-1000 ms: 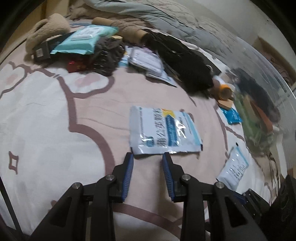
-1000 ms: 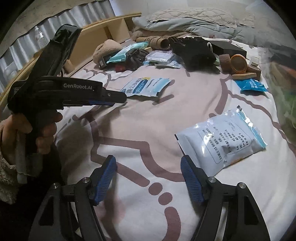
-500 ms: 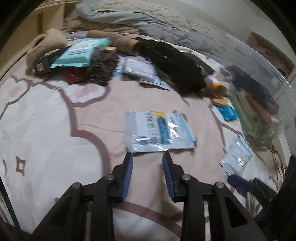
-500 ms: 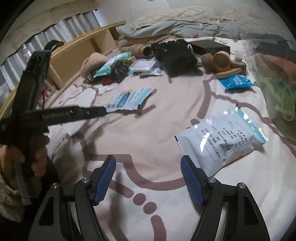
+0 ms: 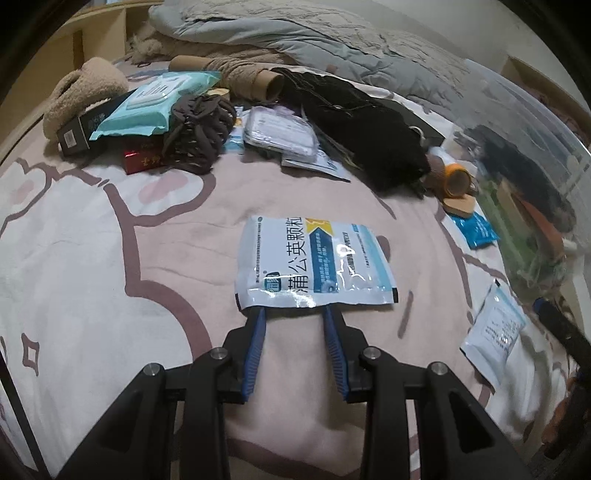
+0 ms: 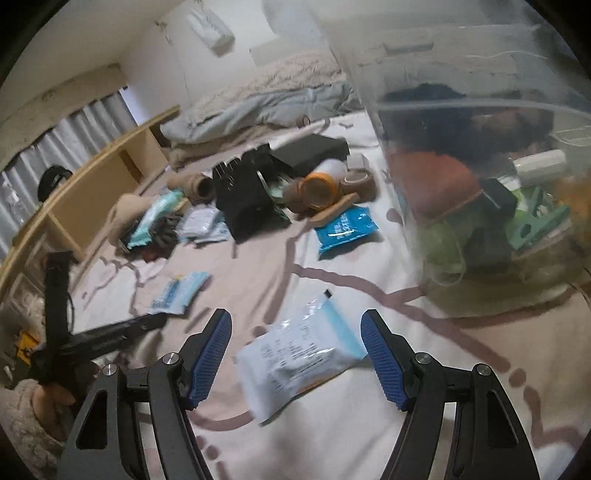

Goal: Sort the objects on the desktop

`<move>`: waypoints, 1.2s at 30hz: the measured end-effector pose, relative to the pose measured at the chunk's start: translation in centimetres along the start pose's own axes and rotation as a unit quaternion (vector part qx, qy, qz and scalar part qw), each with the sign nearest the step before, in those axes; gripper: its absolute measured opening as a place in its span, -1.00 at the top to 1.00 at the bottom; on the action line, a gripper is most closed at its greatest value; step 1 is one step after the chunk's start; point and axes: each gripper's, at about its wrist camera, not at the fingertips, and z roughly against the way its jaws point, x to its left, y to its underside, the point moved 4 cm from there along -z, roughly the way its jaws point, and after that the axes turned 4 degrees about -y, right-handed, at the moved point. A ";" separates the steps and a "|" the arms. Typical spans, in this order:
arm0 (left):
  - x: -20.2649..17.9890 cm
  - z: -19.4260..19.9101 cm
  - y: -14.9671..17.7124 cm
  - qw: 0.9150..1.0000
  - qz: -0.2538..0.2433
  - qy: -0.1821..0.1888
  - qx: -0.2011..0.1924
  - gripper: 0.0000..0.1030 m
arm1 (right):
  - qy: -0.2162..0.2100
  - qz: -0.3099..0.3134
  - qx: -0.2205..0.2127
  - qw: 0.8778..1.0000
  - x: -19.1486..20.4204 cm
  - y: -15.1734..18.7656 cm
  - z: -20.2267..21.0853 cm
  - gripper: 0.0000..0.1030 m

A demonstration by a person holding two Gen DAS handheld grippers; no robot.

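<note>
A blue-and-white medicine sachet [image 5: 314, 262] lies flat on the pink bedspread. My left gripper [image 5: 295, 314] is open, its fingertips slid under the sachet's near edge and hidden by it; it also shows in the right wrist view [image 6: 147, 323], beside the same sachet [image 6: 181, 293]. A white sachet [image 6: 299, 350] lies between the blue pads of my open right gripper [image 6: 297, 325], which hovers just over it. That sachet also shows in the left wrist view [image 5: 495, 332].
A clear plastic bin [image 6: 480, 184] holding sorted items stands at the right. Clutter lies at the back: wipes pack [image 5: 155, 103], black glove [image 5: 362, 122], orange-lidded jar [image 6: 317, 188], small blue packet [image 6: 345, 229], brown hair ties [image 5: 199, 129], grey duvet [image 5: 295, 33].
My left gripper moved forward until its tips went under the blue-and-white sachet. My right gripper swung right and forward, bringing the white sachet between its pads and the bin close.
</note>
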 end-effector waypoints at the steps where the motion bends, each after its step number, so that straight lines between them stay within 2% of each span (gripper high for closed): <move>1: 0.1 0.0 0.0 1.000 0.002 0.001 0.000 0.37 | 0.003 0.005 0.005 1.000 0.0 0.1 -0.4 -0.41; 7: 0.3 0.6 0.5 1.000 -0.004 -0.003 0.003 0.36 | 0.001 0.011 0.039 0.999 -0.2 0.7 -2.4 -0.41; 8: 0.4 0.7 0.7 1.000 -0.003 -0.001 0.005 0.27 | -0.001 0.012 0.040 0.999 -0.1 0.9 -2.3 -0.41; 9: 0.5 0.9 0.8 1.000 -0.001 0.002 0.005 0.01 | -0.005 0.013 0.042 0.999 0.2 1.2 -2.3 -0.41; 10: 0.5 1.1 0.9 1.000 0.002 0.003 0.005 -0.14 | -0.007 0.014 0.043 0.999 0.3 1.4 -2.2 -0.41; 12: 0.9 1.9 0.8 1.000 0.010 -0.014 -0.009 -0.67 | -0.016 0.015 0.047 0.999 0.8 2.2 -1.8 -0.41; 13: 1.0 2.2 0.6 0.999 0.011 -0.025 -0.020 -0.73 | -0.018 0.013 0.047 0.999 0.9 2.3 -1.7 -0.41; 15: 1.2 2.8 0.2 0.998 0.008 -0.039 -0.039 -0.76 | -0.025 0.008 0.047 0.999 1.2 2.9 -1.3 -0.41; 17: 1.3 2.7 -0.1 0.998 0.005 -0.044 -0.043 -0.80 | -0.030 0.001 0.047 0.998 1.4 3.4 -1.0 -0.41; 22: 0.5 1.7 -1.0 0.999 -0.002 -0.024 -0.037 -0.89 | -0.040 -0.007 0.050 0.998 1.7 4.2 -1.0 -0.41; 27: -2.0 0.8 -2.6 0.998 -0.036 -0.027 -0.049 -0.95 | -0.043 -0.009 0.046 0.998 1.7 4.9 -1.5 -0.44; 31: -3.2 -0.2 -3.6 0.995 -0.060 -0.050 -0.056 -0.95 | -0.051 -0.004 0.043 0.998 2.2 5.0 -1.8 -0.63; 36: -3.9 -1.6 -4.1 0.995 -0.068 -0.057 -0.045 -0.95 | -0.045 0.021 0.043 0.998 3.0 5.3 -2.2 -0.84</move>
